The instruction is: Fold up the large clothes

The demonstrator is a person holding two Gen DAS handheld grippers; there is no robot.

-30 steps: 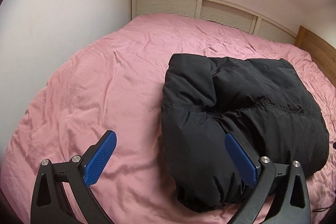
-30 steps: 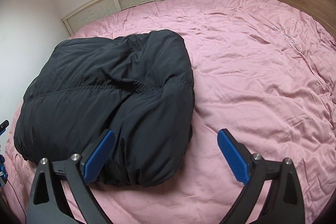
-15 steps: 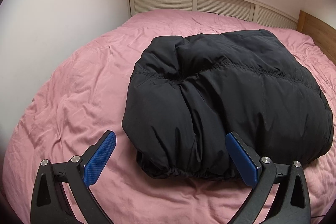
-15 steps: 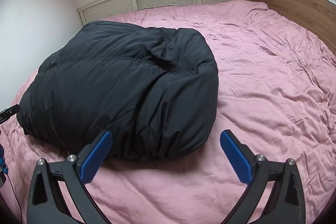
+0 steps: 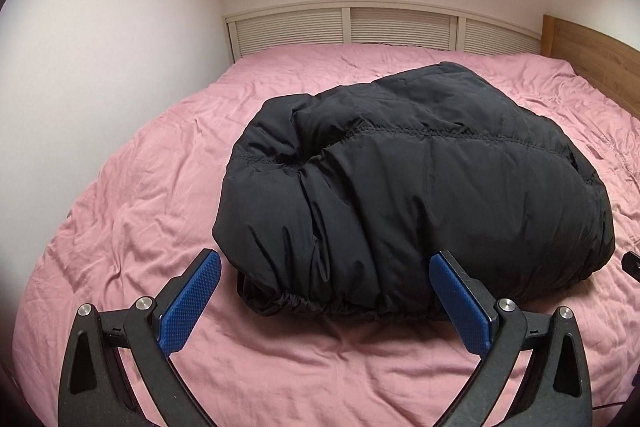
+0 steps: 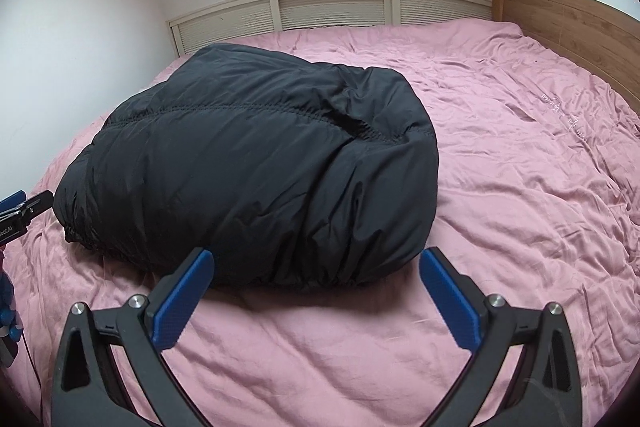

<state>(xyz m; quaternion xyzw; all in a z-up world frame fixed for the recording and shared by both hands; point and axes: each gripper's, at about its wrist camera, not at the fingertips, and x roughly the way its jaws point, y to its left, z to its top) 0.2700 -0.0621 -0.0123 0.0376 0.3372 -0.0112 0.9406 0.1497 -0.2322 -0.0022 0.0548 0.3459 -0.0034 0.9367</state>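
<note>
**Inspector:** Report the garment first.

**Operator:** I see the jacket (image 5: 420, 187) lying as a padded black bundle on the pink bed (image 5: 140, 227), already doubled into a thick packet. Its elasticated hem faces my tongs. In the right view the jacket (image 6: 260, 167) sits left of centre, with open sheet to its right. A stitched seam runs across the top of the bundle, so I judge its long axis to lie left to right across my line of sight, not away from me.

**Inspector:** Where does it lie from each tool?

**Operator:** Directly ahead of both, apart from the pads. The left gripper (image 5: 325, 301) is released, jaws spread wide, nothing between them; the near hem fills most of its span. The right gripper (image 6: 316, 297) is likewise released and empty, and its span covers the jacket's right-hand end. I judge neither arm clearly nearer; each fronts its own end of the hem.

**Inspector:** Surroundings?

**Operator:** A slatted panel (image 5: 344, 31) stands behind the bed, a wooden headboard (image 6: 568, 23) to the right, plain wall to the left.

**Inspector:** Your assessment?

**Operator:** The fold looks largely complete. Any further move would turn on that crosswise axis, with one tool per end.
</note>
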